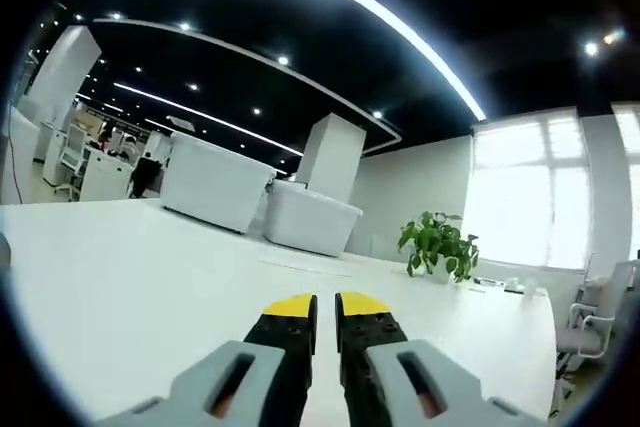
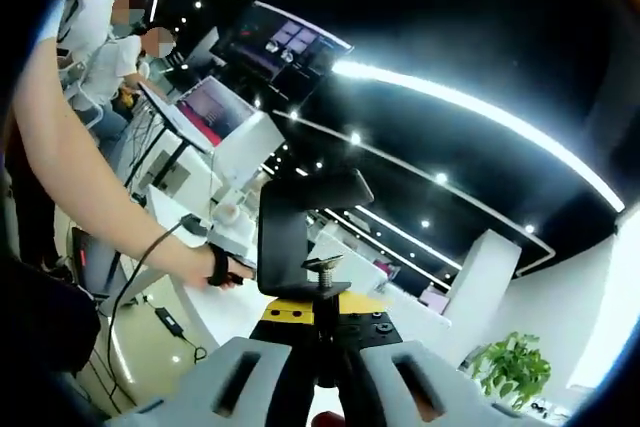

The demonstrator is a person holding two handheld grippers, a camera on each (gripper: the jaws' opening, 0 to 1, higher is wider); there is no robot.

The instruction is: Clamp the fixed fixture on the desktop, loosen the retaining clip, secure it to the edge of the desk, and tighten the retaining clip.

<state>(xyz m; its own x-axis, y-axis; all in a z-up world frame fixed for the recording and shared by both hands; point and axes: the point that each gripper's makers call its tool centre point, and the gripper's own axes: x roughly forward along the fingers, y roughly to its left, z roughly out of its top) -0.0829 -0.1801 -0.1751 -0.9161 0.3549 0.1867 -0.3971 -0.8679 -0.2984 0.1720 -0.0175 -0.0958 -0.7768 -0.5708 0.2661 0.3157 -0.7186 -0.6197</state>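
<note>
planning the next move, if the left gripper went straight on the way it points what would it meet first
Probably nothing soon: past the left gripper, whose jaws are shut, lies bare white desktop. Further on sit a white bin and a potted plant, depth unclear.

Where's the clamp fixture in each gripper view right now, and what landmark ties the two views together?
Left gripper view: no clamp fixture in the picture; the left gripper is shut over the white desk.
Right gripper view: black clamp fixture at centre, held in the right gripper.
Shared landmark: potted plant.

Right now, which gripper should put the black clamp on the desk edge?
Probably the right gripper: its jaws are shut on the black clamp, held up in the air. The left gripper is shut with nothing in it, above the white desk.
</note>
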